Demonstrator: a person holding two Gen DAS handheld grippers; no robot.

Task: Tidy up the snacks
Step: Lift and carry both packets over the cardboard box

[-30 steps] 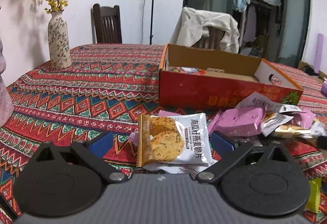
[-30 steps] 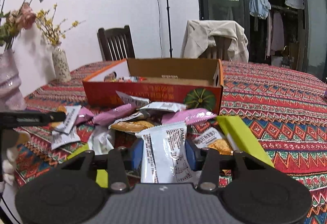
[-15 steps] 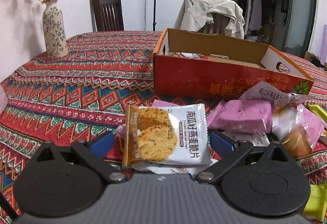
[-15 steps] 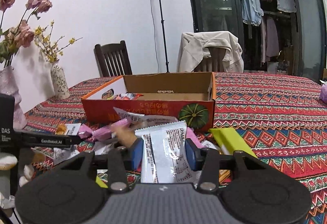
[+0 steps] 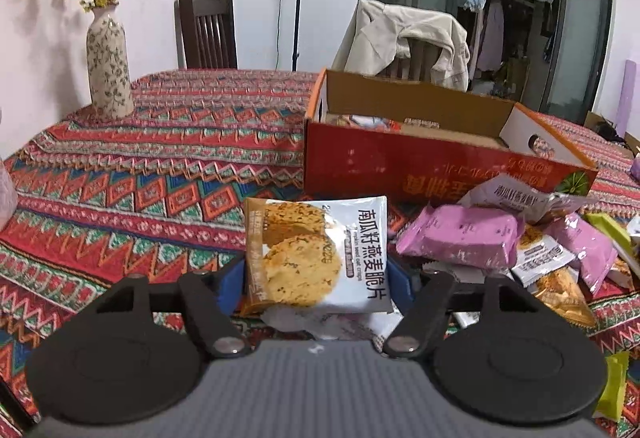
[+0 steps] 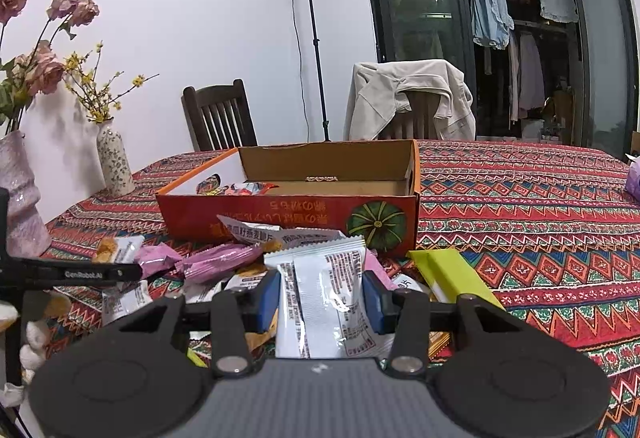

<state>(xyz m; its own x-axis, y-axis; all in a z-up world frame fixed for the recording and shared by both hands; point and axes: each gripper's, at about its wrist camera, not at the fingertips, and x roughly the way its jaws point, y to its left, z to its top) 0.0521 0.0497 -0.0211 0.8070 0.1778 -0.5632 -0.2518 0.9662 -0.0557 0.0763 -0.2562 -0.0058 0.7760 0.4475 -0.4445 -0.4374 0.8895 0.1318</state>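
Left gripper [image 5: 318, 274] jaws closing onto white-and-tan oat-crisp packet [image 5: 316, 254], right gripper [image 6: 322, 296] gripping white foil sachet [image 6: 326, 302], both destined for red cardboard box [image 6: 296, 214].

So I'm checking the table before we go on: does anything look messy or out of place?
Yes. Snack packets lie in a loose, overlapping heap on the tablecloth in front of the red box, which is mostly empty, with a few packets at its left end.
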